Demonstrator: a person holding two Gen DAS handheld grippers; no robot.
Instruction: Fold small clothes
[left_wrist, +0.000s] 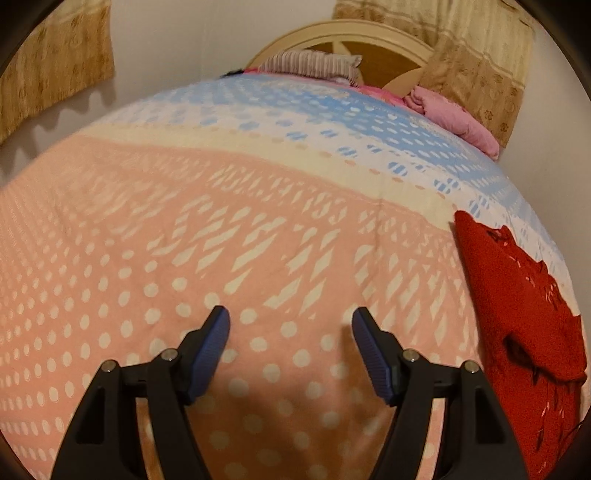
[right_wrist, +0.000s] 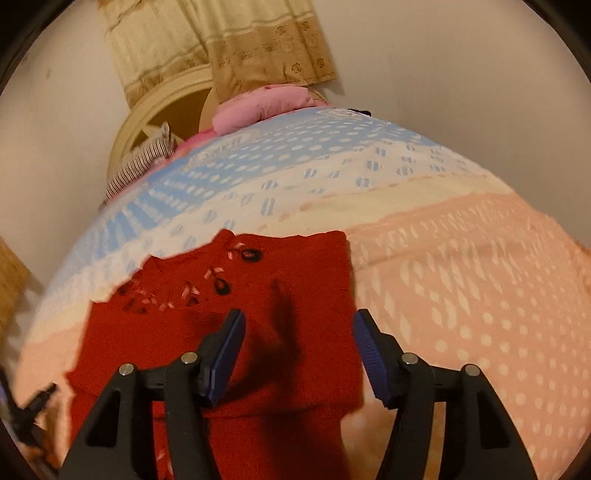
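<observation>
A small red knitted garment with pink and dark embroidered flowers lies on the bedspread, partly folded over itself. My right gripper is open and empty, hovering just above the garment's right part. In the left wrist view the same red garment lies at the right edge. My left gripper is open and empty over bare pink bedspread, well to the left of the garment.
The bed is covered by a pink, cream and blue patterned bedspread. At its head lie a pink pillow, a striped cloth and a wooden headboard. Beige curtains hang on the walls.
</observation>
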